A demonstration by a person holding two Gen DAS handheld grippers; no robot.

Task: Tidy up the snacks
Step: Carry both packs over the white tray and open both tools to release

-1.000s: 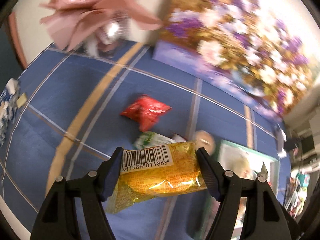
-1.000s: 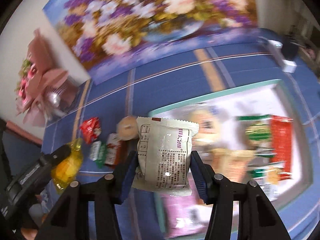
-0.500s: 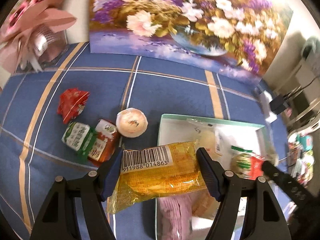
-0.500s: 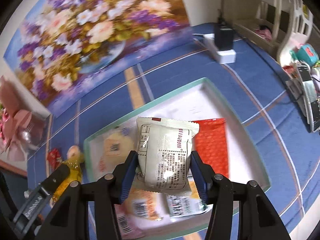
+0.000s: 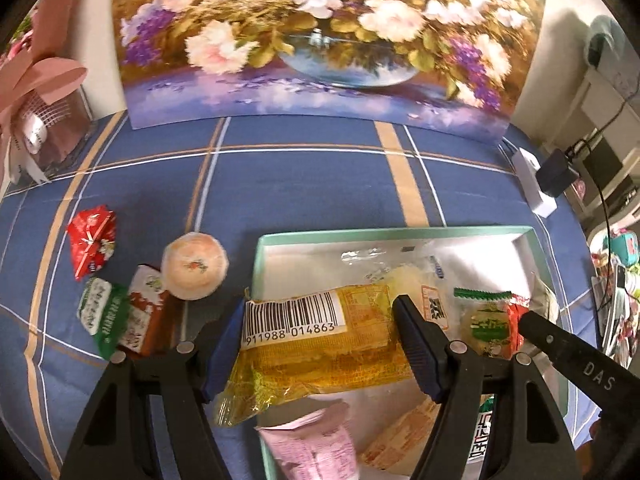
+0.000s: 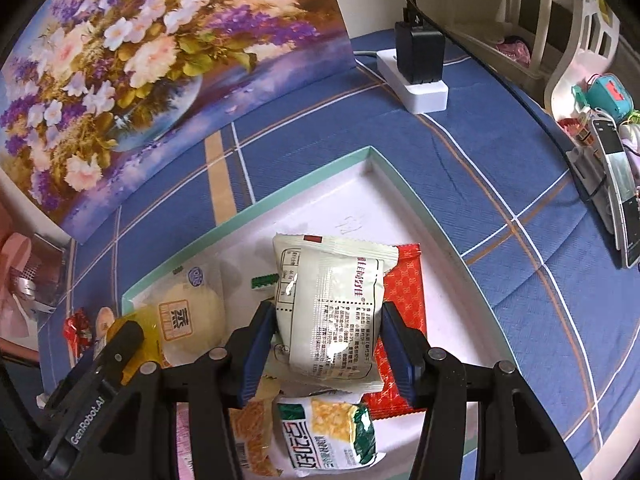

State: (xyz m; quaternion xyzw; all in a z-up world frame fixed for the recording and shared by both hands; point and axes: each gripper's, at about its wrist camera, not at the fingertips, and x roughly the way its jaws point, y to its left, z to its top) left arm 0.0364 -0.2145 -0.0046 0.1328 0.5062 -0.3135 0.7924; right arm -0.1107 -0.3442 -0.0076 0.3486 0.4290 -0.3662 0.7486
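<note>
My left gripper [image 5: 320, 344] is shut on a yellow snack packet [image 5: 316, 344] with a barcode and holds it over the left edge of the mint-rimmed white tray [image 5: 360, 234]. My right gripper [image 6: 326, 344] is shut on a white snack packet [image 6: 328, 304] and holds it above the tray [image 6: 404, 184], over a red packet [image 6: 404, 292]. The tray holds several snacks: a pale bun pack [image 6: 188, 316], a green corn packet [image 6: 328, 436] and a pink packet [image 5: 312, 448]. The left gripper's finger [image 6: 120, 344] shows in the right wrist view.
Loose snacks lie on the blue checked cloth left of the tray: a red packet [image 5: 92, 240], a round cake [image 5: 195, 268], a green packet [image 5: 102, 316] and a red-brown one [image 5: 142, 316]. A flower painting [image 5: 320, 40] stands behind. A power strip with charger [image 6: 420, 68] sits at the far right.
Both grippers have swung right and forward over the tray, still holding their packets. The right gripper now hangs lower over the red packet.
</note>
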